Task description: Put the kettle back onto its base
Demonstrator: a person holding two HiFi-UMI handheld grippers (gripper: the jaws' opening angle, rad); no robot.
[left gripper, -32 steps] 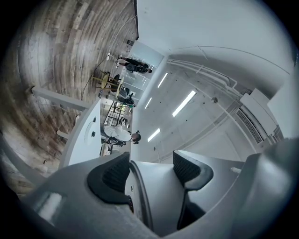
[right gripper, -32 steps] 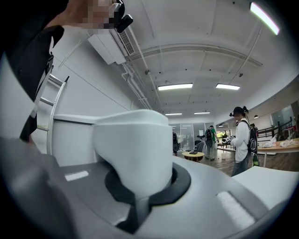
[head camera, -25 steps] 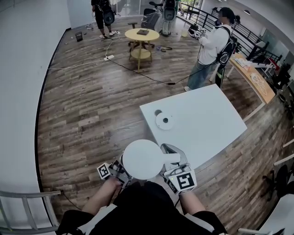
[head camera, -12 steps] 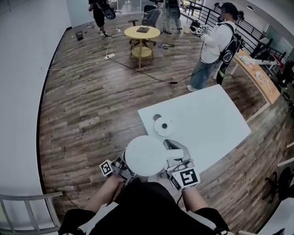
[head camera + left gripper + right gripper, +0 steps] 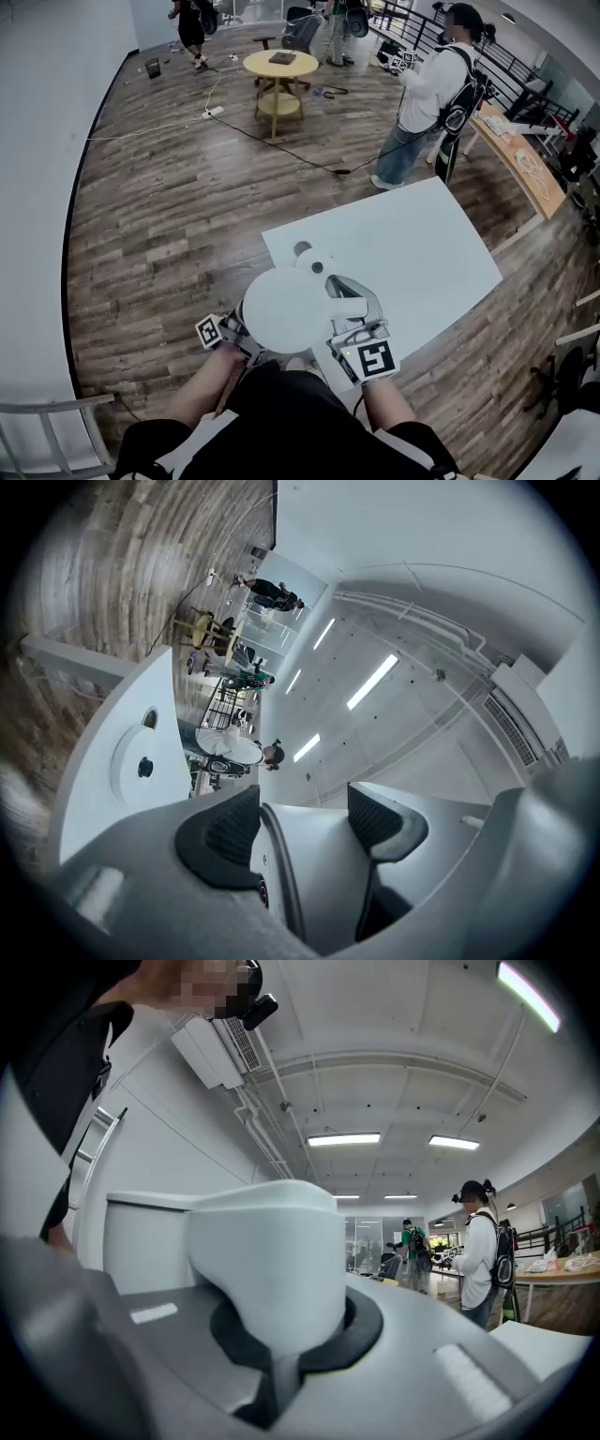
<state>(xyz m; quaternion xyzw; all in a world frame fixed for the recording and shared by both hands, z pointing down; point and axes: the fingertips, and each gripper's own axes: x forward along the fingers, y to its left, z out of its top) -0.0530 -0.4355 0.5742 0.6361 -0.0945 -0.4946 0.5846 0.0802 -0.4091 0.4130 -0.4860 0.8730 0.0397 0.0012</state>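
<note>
A white kettle hangs in the air over the near corner of the white table, carried by both grippers. My right gripper is shut on its handle, and the pads of that right gripper press on both sides. Low on the kettle's left side, my left gripper is mostly hidden under it. In the left gripper view the left gripper has the kettle's body clamped between its black pads. The round white base lies on the table, its near edge hidden by the kettle; this base also shows at the left.
A small round hole sits in the table beside the base. A person in a white top stands beyond the table's far end. A round wooden table and a floor cable lie further off.
Both grippers have carried the kettle forward toward the table. It was short of the table's corner; now it hangs over the corner and overlaps the base's near edge.
</note>
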